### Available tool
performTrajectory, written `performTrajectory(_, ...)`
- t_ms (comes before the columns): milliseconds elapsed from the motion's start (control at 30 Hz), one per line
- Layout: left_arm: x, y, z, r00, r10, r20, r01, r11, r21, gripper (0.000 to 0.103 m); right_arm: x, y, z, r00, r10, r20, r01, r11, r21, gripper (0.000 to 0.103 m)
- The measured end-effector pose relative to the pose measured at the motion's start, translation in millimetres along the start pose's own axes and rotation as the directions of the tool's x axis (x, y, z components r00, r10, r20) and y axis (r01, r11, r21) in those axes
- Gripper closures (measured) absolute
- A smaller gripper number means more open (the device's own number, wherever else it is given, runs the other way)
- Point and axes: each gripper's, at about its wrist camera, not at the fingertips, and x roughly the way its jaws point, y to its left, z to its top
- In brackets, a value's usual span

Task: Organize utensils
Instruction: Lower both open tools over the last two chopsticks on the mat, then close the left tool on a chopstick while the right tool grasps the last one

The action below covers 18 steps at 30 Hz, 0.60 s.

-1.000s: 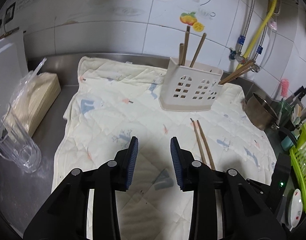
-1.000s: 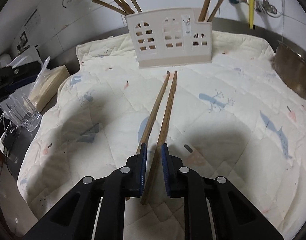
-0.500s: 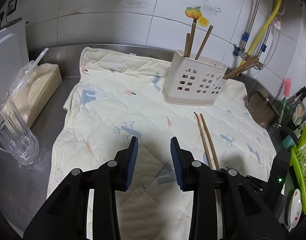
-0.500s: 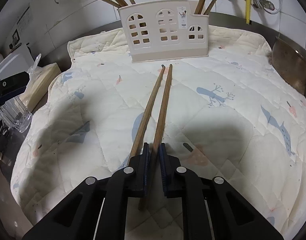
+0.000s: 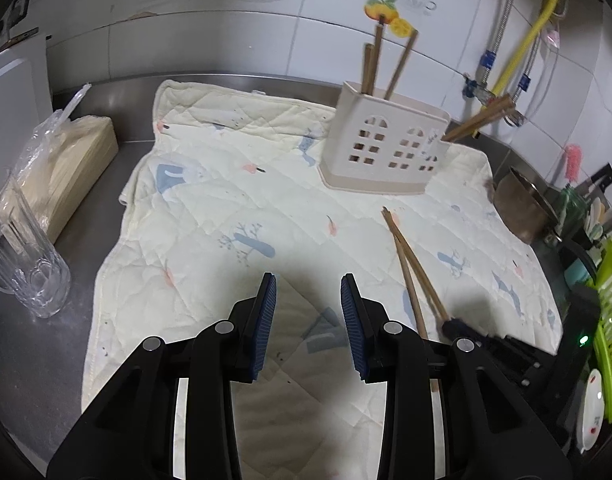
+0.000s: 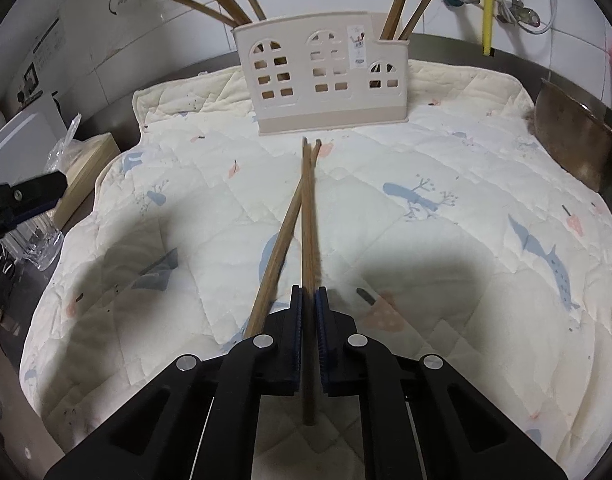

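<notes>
A cream utensil holder [image 6: 322, 80] with window cut-outs stands at the back of a quilted mat [image 6: 446, 240]; several brown chopsticks stick out of its left and right ends. It also shows in the left wrist view [image 5: 382, 152]. My right gripper [image 6: 309, 300] is shut on one brown chopstick [image 6: 307, 216], which points toward the holder. A second chopstick [image 6: 280, 240] lies on the mat beside it and passes under the left finger. Both chopsticks [image 5: 410, 256] and the right gripper's tip [image 5: 458, 326] show in the left wrist view. My left gripper [image 5: 308, 308] is open and empty above the mat.
A clear glass mug [image 5: 22, 256] and a bagged stack of wooden boards [image 5: 62, 168] sit left of the mat. A metal pot [image 5: 522, 208], a green dish rack [image 5: 610, 320] and knives are at the right. Tiled wall and pipes [image 5: 506, 52] stand behind.
My right gripper closed from nearly shut to shut on one chopstick and lifted it, so it now crosses the other. My left gripper drew back slightly.
</notes>
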Motion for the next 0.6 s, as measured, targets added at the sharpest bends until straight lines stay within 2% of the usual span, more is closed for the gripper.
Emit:
performTrajectory(167,5.4,-14.9,-8.6,0.999,-0.025,-0.025,0.026,0.999,0.028,0.069,-22.5,-10.1,4.5,0.998,0.0,0.059,0.0,1.0,0.01,0.096)
performTrajectory(367,17.6,-46.2,-25.0,0.993,-0.092,-0.074,0.098,0.991,0.093,0.069,-55.1,-24.8,13.4,0.99,-0.008,0.14,0.006,1.0,0.017,0.097)
performTrajectory(567,35.8,-77.9,-47.0,0.976,-0.168,-0.137,0.187,0.973,0.134,0.07,-89.8,-33.1,23.9,0.97,-0.017,0.241,0.013,1.0,0.017,0.097)
performTrajectory(600,38.2,-80.2,-48.5,0.974,-0.174,-0.143,0.194,0.972,0.135,0.073,-93.9,-34.4,24.8,0.968,-0.014,0.252,0.01,1.0,0.017,0.097)
